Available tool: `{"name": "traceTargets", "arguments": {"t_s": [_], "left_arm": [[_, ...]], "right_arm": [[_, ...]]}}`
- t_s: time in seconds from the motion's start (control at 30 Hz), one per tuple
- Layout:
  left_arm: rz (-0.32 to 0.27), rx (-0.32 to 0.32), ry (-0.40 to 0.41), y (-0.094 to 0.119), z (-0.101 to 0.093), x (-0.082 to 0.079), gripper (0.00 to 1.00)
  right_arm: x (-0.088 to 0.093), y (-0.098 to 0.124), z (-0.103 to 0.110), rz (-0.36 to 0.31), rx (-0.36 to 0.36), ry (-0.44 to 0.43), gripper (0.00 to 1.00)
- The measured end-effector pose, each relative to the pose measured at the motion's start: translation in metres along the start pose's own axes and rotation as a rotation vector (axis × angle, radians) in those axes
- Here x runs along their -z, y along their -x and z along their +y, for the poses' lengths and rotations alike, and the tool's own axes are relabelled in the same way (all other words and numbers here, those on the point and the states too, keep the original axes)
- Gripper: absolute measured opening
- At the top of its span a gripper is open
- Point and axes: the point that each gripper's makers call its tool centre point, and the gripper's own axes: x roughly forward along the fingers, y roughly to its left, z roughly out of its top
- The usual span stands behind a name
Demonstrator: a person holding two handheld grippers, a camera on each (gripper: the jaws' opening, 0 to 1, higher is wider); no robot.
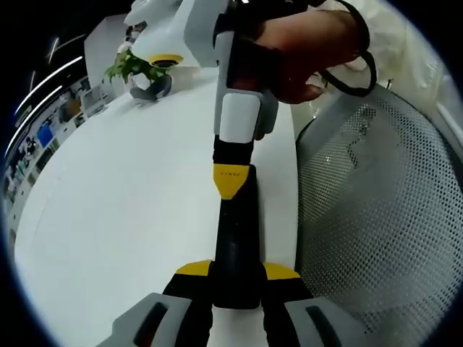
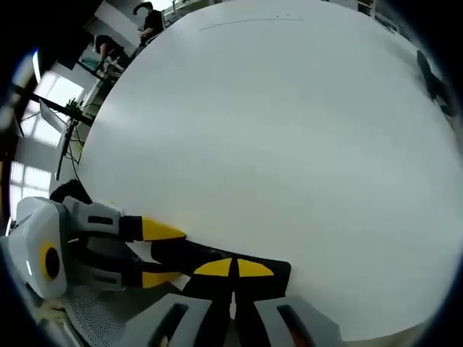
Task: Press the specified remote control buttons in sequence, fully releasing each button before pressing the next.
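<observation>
Left claw (image 1: 235, 289) clamps the remote (image 1: 237, 238) steady on the tabletop (image 1: 123, 202); right claw (image 1: 232, 181), tips closed, presses from twelve o'clock.

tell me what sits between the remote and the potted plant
Bare white table lies between the black remote and the potted plant in the left gripper view; the right gripper, tip on the remote, stands beside that stretch.

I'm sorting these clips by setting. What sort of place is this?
Probably an office or lab. A large white table holds a small potted plant, a mesh chair stands beside it, and a person is at desks by windows in the background.
</observation>
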Motion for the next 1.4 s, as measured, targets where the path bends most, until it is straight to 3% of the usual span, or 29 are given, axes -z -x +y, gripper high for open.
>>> {"name": "traceTargets", "arguments": {"t_s": [0.27,0.63,0.8,0.87,0.93,1.4], "left_arm": [[0.002,0.003,-0.001,0.000,0.000,0.000,0.24],[0.000,0.002,-0.001,0.000,0.000,0.000,0.24],[-0.001,0.010,-0.007,0.001,0.000,0.000,0.24],[0.002,0.011,-0.010,0.001,0.000,0.000,0.24],[0.000,0.010,-0.009,0.001,0.000,0.000,0.24],[-0.004,0.006,-0.007,0.001,0.000,0.000,0.24]], "right_arm": [[0.000,0.000,0.000,0.012,-0.001,0.002,0.00],[-0.002,0.003,-0.001,-0.063,-0.030,-0.045,0.00],[-0.002,0.007,-0.001,-0.112,0.004,0.009,0.00],[-0.003,0.010,0.002,-0.124,-0.021,0.013,0.00],[-0.004,0.013,0.009,-0.116,-0.060,0.009,0.00],[0.007,0.005,0.012,-0.054,-0.058,0.025,0.00]]}}
